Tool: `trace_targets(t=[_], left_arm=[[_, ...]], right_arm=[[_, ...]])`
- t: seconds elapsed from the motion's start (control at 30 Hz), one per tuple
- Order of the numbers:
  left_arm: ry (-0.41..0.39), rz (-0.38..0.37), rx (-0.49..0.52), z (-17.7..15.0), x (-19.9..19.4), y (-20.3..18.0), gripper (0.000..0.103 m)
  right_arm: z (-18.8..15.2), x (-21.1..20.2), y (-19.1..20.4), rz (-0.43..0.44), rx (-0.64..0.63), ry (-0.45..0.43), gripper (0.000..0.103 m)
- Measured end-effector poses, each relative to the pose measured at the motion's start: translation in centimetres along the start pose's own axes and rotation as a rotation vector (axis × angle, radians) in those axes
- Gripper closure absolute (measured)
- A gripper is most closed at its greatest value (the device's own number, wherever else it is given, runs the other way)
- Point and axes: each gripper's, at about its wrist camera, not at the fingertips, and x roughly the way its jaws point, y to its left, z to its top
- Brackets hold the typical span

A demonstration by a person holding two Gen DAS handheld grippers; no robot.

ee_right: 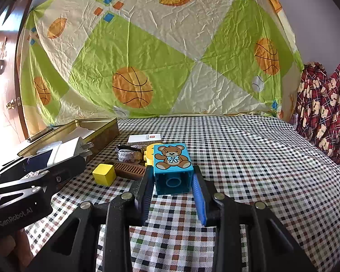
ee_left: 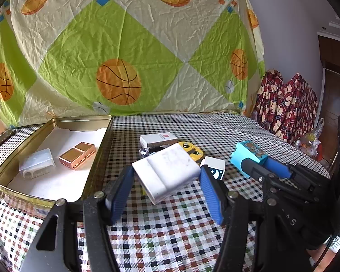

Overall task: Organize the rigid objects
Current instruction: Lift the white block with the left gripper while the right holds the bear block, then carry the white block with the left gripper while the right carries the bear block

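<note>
My left gripper (ee_left: 167, 170) is shut on a white charger plug (ee_left: 170, 165), held tilted over the checked cloth beside a gold tin tray (ee_left: 45, 125). In the right wrist view that left gripper (ee_right: 61, 156) shows at the left, the charger's (ee_right: 70, 147) prongs pointing towards the tin (ee_right: 102, 122). My right gripper (ee_right: 172, 168) is shut on a blue teddy-bear block (ee_right: 172, 156), hollow underside facing the camera. From the left wrist view the right gripper (ee_left: 256, 162) and blue block (ee_left: 249, 154) are at the right.
The tin holds a translucent white piece (ee_left: 37, 163) and a rose-gold block (ee_left: 77, 155). On the cloth lie a white box (ee_right: 145, 139), a yellow face piece (ee_left: 190, 149), a white-and-navy block (ee_left: 214, 166), a yellow cube (ee_right: 104, 174), a brown comb (ee_right: 129, 170) and a coiled strap (ee_right: 127, 154). A red patterned fabric (ee_right: 324, 104) lies far right.
</note>
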Motion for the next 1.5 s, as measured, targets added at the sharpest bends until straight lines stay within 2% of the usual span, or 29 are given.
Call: trace_targets(t=[1.5], left_arm=[[-0.139, 0.028, 0.016, -0.4, -2.7, -0.4, 0.043]], right_arm=[[-0.7, -2.6, 0.6, 0.001, -0.031, -0.174, 0.068]])
